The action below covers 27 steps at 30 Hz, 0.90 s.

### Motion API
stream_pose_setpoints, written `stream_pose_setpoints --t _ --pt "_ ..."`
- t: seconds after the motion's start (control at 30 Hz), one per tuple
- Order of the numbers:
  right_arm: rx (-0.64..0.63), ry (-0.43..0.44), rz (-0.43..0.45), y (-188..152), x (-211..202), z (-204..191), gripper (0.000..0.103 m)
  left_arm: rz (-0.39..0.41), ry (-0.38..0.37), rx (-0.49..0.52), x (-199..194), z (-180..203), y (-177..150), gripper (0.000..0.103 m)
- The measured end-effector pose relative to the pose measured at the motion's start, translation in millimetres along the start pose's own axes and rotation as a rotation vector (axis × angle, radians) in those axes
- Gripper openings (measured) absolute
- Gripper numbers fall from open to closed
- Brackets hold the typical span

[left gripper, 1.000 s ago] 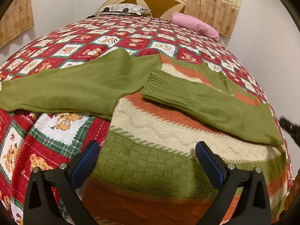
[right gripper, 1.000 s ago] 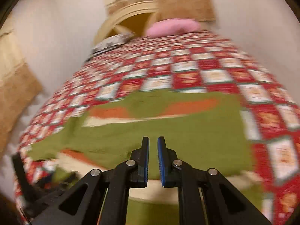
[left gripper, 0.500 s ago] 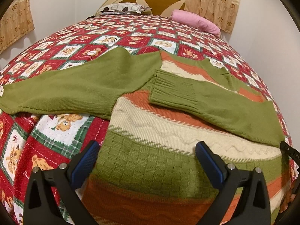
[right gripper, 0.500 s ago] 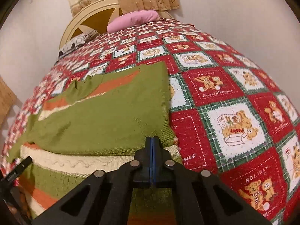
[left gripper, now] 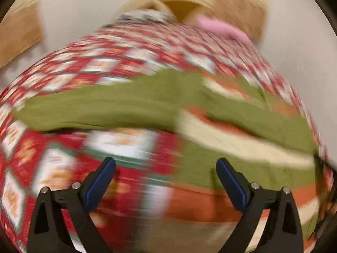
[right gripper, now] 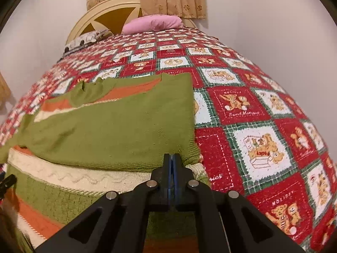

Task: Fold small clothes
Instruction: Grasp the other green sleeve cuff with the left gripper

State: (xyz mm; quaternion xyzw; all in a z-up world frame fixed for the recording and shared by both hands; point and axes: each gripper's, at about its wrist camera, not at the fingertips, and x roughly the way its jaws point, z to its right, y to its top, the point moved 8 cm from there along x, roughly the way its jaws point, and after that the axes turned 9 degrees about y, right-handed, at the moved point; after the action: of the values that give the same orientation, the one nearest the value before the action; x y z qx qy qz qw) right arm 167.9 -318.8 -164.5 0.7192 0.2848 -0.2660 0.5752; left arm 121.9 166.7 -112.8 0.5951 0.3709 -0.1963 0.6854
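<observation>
Right wrist: sweater [right gripper: 118, 126] edge just ahead of closed jaws.

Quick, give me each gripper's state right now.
Left gripper: open, holding nothing.
Right gripper: shut at the sweater edge; a grip on it cannot be told.

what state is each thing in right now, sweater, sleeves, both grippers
sweater: spread flat on the bedspread
right sleeve: folded across the body
left sleeve: stretched out sideways, unfolded
left gripper: open, holding nothing
right gripper: shut, at the folded sleeve's edge
</observation>
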Motion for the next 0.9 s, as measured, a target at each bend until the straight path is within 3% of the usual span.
stream_pose_setpoints --t 0.07,0.27,0.37,0.5,0.57,0.63,0.7,0.77,0.8,0.9 --pt "0.01 0.011 0.0 0 0 1 0.001 0.026 0.065 -0.159 -2 -65 21 0.098" --pt "0.0 0.001 -0.001 0 2 1 0.001 0.043 0.265 -0.472 18 -214 49 0.097" --pt "0.004 0.005 -0.001 0 1 0 0.001 -0.016 0.303 -0.54 42 -247 51 0.097" --pt "0.004 0.006 -0.001 0 2 0 0.001 -0.108 0.242 -0.623 76 -256 46 0.088" --pt "0.003 0.005 -0.001 0 2 0 0.001 -0.09 0.25 -0.647 82 -259 48 0.087" --pt "0.003 0.006 -0.001 0 2 1 0.001 -0.065 0.239 -0.644 81 -255 51 0.078" --pt "0.003 0.006 -0.002 -1 2 0 0.001 -0.054 0.201 -0.644 82 -249 52 0.042" --pt "0.003 0.006 -0.002 -1 2 0 0.001 -0.058 0.196 -0.641 86 -247 54 0.019" --pt "0.003 0.006 -0.002 -1 2 0 0.001 -0.051 0.197 -0.627 88 -246 54 0.014" --pt "0.003 0.006 -0.001 -1 2 0 0.001 -0.044 0.207 -0.613 90 -246 57 0.013"
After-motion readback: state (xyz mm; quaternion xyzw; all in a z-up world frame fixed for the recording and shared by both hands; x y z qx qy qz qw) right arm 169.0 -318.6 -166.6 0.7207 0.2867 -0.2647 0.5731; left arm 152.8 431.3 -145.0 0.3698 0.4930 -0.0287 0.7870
